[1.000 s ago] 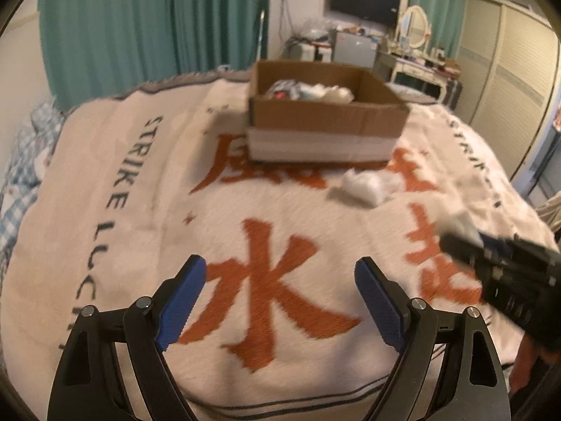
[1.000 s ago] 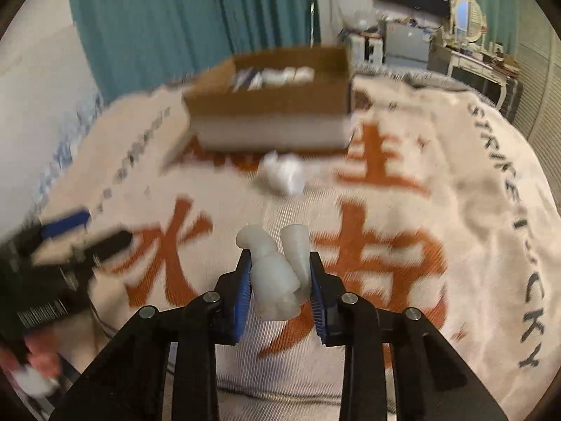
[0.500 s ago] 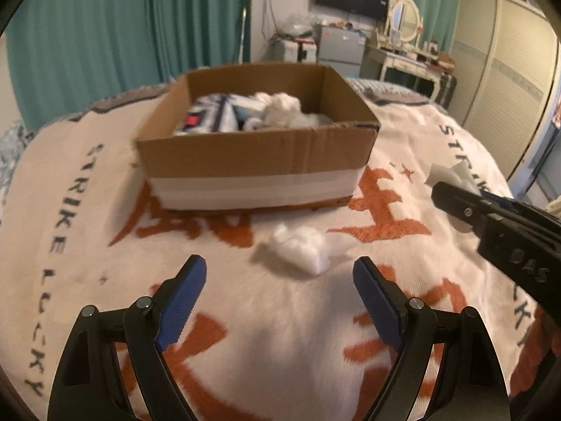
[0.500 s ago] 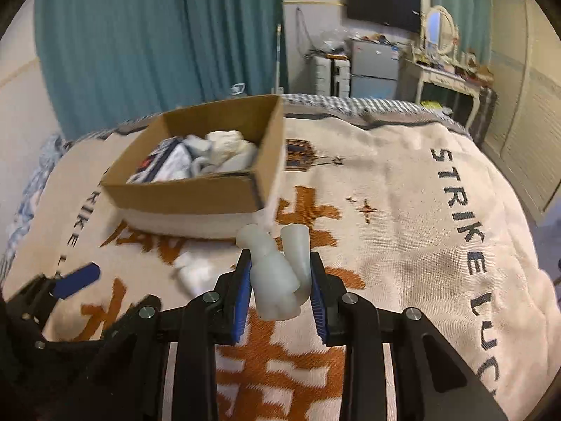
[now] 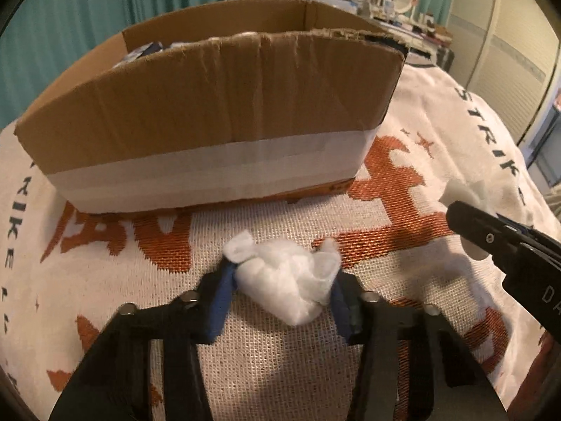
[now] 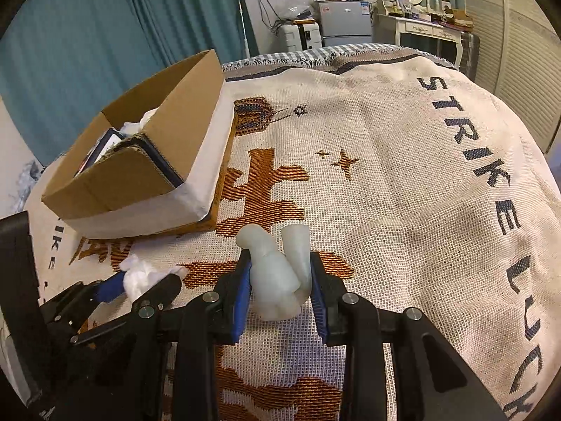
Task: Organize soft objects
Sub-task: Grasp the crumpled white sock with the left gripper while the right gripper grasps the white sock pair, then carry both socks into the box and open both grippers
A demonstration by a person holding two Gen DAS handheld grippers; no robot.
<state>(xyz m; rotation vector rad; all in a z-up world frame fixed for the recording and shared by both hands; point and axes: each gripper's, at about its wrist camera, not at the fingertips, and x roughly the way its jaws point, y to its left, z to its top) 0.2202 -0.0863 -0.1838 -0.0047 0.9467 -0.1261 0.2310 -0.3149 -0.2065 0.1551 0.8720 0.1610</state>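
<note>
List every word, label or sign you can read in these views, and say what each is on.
"STRIKE LUCKY": dark letters along the edge of the blanket, last letter cut off by the frame.
Large orange Chinese characters woven in the blanket: only partly visible, not readable.
"DA": white letters on the right hand-held gripper, rest cut off.
Stickers on the fridge: too small to read.

A cream woven blanket (image 6: 403, 182), patterned with orange characters and dark navy lettering, is seen under a brown cardboard box (image 5: 217, 98) banded in white tape. Blue pads (image 6: 242, 291) are seen on black gripper fingers, and teal curtains (image 6: 105, 35) are shown behind.
</note>
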